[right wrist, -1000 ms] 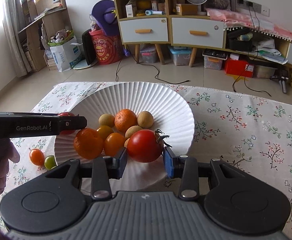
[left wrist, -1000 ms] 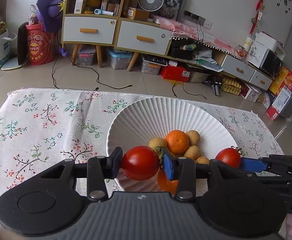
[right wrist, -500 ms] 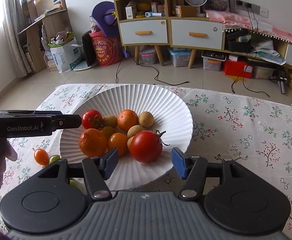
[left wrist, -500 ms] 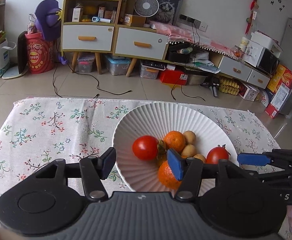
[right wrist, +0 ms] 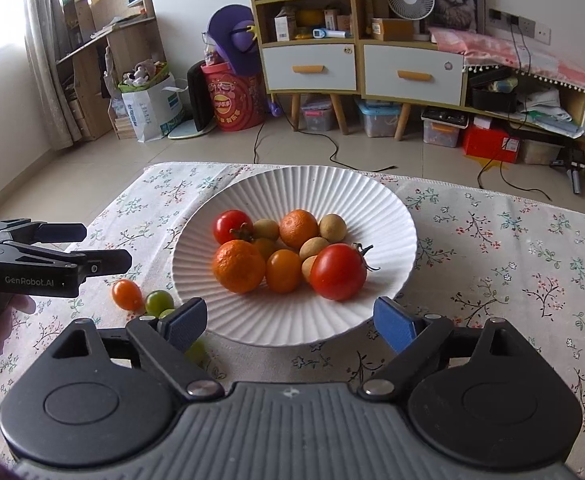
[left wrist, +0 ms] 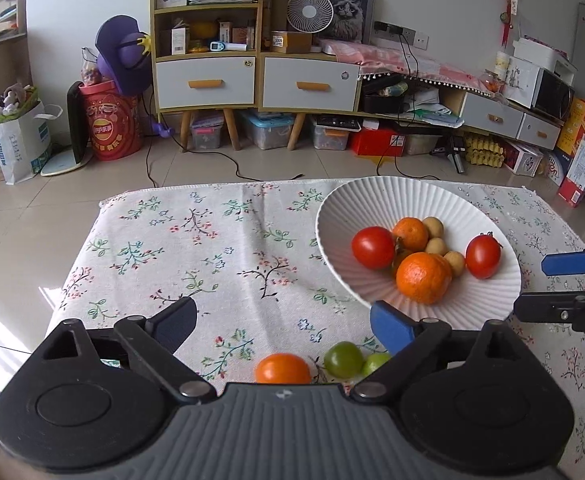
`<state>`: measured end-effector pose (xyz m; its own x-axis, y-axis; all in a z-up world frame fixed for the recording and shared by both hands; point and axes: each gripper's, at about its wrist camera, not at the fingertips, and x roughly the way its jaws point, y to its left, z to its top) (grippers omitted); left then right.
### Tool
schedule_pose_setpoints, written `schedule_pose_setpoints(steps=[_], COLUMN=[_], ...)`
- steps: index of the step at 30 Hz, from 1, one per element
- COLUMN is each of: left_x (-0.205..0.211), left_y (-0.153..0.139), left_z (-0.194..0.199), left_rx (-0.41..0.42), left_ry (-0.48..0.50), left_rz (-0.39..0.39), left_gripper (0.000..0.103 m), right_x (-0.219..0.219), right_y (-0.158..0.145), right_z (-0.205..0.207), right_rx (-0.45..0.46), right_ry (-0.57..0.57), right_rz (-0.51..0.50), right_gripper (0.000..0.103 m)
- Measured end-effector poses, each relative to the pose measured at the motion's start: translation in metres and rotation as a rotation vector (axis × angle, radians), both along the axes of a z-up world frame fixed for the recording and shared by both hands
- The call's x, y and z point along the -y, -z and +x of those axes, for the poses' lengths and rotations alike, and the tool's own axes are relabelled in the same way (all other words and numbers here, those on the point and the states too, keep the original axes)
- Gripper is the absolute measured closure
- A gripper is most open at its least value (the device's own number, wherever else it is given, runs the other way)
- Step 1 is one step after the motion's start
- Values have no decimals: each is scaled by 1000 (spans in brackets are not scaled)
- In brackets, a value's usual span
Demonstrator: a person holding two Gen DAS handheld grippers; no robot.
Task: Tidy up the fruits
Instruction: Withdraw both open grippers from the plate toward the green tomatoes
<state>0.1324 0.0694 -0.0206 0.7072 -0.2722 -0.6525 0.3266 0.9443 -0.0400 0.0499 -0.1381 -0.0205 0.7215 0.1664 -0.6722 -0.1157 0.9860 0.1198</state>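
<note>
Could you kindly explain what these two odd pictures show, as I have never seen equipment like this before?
A person holds a two-finger clamp tool in each hand, each carrying a forward-looking camera. One picture looks along the left gripper, the other along the right gripper. Both stand open, still widening, with nothing between the fingers. On the floral tablecloth sits a white ribbed plate holding two red tomatoes, oranges and small tan fruits. Beside the plate lie a small orange tomato and green grapes, not yet gathered.

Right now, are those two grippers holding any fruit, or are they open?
Left gripper: jaws opening, nothing between them, above the tablecloth.
Right gripper: jaws opening, holding nothing; red tomato lies free in the white plate.
</note>
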Motion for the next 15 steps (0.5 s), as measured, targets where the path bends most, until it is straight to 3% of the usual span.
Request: schedule_pose_setpoints(steps=[5, 15], left_x=[-6, -17], left_y=[3, 32], left_z=[-8, -23], left_rx=[7, -22], left_ry=[-4, 29], left_rz=[30, 111], left_gripper=[8, 8], right_x=[-10, -35], right_y=[-1, 21], right_z=[-9, -19], right_rx=[1, -59], right_ry=[-32, -117], right_rz=[8, -9], right_gripper=[8, 7])
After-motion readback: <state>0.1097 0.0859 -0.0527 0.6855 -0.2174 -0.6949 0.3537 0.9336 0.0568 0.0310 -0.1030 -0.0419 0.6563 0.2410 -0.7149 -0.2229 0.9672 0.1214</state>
